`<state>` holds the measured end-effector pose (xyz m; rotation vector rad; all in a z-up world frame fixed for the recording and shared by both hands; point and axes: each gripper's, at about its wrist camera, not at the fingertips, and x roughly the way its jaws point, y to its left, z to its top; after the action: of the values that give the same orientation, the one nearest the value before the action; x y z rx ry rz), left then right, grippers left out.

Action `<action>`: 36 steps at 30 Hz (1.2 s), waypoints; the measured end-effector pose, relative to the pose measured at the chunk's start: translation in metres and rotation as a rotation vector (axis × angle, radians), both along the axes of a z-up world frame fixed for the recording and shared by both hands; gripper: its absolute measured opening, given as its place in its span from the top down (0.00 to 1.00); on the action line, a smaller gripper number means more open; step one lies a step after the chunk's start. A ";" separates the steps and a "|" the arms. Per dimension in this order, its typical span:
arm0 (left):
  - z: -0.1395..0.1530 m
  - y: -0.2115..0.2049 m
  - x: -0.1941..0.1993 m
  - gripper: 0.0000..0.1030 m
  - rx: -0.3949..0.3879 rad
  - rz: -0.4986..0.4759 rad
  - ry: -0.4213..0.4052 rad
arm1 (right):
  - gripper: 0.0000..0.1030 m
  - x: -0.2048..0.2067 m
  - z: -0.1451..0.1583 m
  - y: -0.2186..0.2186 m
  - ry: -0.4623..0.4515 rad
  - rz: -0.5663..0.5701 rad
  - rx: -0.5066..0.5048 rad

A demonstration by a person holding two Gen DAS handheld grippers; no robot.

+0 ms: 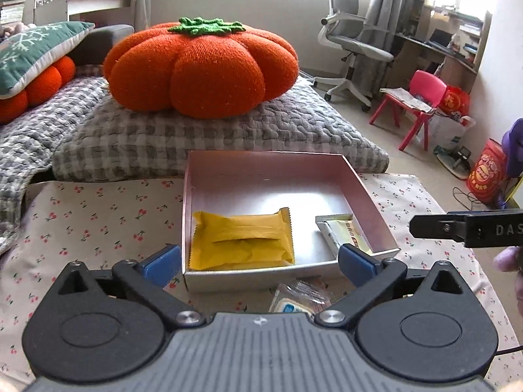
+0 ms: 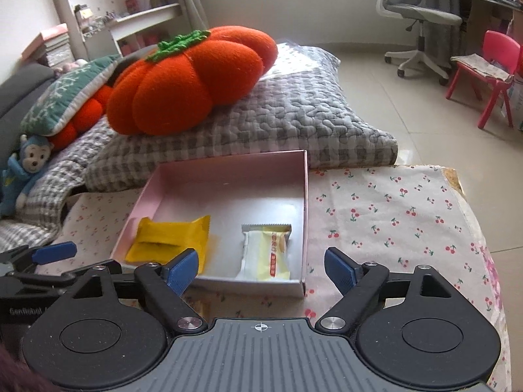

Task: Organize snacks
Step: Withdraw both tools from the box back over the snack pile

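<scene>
A shallow pink box (image 1: 366, 196) (image 2: 305, 196) stands on the cherry-print cloth. Inside it lie a yellow snack packet (image 1: 242, 241) (image 2: 170, 241) at the left and a white-and-yellow bar packet (image 1: 346, 232) (image 2: 264, 254) at the right. My left gripper (image 1: 260, 263) hangs open in front of the box's near wall, nothing between its blue pads. My right gripper (image 2: 261, 269) is open too, over the near right corner of the box, empty. A clear wrapped snack (image 1: 297, 300) lies on the cloth just before the box, under the left gripper. The right gripper's finger (image 1: 464, 228) shows at the left view's right edge.
A big orange pumpkin cushion (image 1: 202, 68) (image 2: 193, 81) sits on a grey quilted pad (image 1: 212, 134) behind the box. A green pillow (image 1: 36, 52) and a blue plush toy (image 2: 26, 170) lie left. An office chair (image 1: 349, 39) and a red chair (image 1: 415, 104) stand on the floor, right.
</scene>
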<state>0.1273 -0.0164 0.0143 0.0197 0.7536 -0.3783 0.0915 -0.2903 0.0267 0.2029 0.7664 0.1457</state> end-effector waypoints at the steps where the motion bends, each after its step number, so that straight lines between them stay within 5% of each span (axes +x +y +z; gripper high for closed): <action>1: 0.001 0.000 -0.004 0.01 0.003 0.000 -0.004 | 0.16 -0.005 0.001 -0.002 -0.004 0.008 0.011; 16: -0.009 0.004 -0.059 0.00 0.065 0.027 0.040 | 0.08 -0.073 -0.002 -0.010 -0.094 0.043 -0.008; 22: -0.027 0.022 -0.075 0.00 0.012 0.080 0.105 | 0.06 -0.095 -0.017 -0.005 -0.112 0.056 0.005; 36: -0.044 0.054 -0.109 0.00 0.020 0.092 0.038 | 0.06 -0.132 -0.061 0.017 -0.095 0.154 -0.123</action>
<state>0.0187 0.0375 -0.0295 -0.0036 0.7925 -0.2842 -0.0406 -0.2736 -0.0338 0.0197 0.6932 0.2514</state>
